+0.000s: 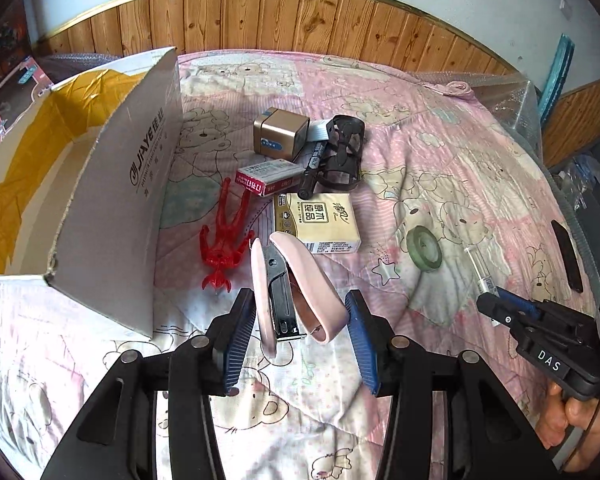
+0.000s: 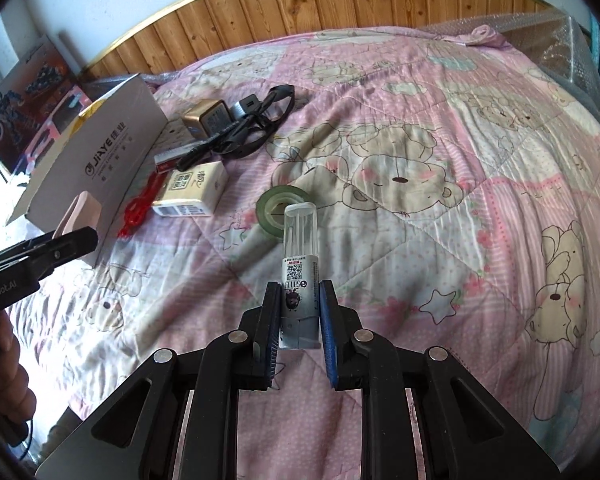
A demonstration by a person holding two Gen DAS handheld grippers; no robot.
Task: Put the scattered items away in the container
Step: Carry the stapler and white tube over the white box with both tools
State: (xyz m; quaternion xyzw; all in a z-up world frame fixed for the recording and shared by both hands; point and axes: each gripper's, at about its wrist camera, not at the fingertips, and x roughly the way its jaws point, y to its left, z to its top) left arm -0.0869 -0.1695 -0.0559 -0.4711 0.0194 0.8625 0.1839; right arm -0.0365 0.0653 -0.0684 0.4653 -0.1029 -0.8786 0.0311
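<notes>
A pink stapler (image 1: 296, 292) is clamped between the blue pads of the left gripper (image 1: 300, 332), its two pink arms splayed open and the metal core seen between them. A small clear-capped bottle (image 2: 299, 276) with a QR label is gripped upright by the right gripper (image 2: 299, 320), whose fingers are closed narrowly on its lower body.

In the left wrist view, the cardboard box (image 1: 112, 200), its inside lined with yellow, stands at nine to ten o'clock on the pink bear-print quilt (image 1: 440, 140). Just right of its near wall a red plastic figure (image 1: 226, 236) is laid. At twelve o'clock, beyond the stapler, a tissue pack (image 1: 316, 220) is seen, and behind it a red staple box (image 1: 268, 178), a black marker (image 1: 312, 168), a gold tin (image 1: 280, 132) and a black plastic holder (image 1: 342, 152) are clustered closely together. A green tape roll (image 1: 424, 248) lies apart at two o'clock.
</notes>
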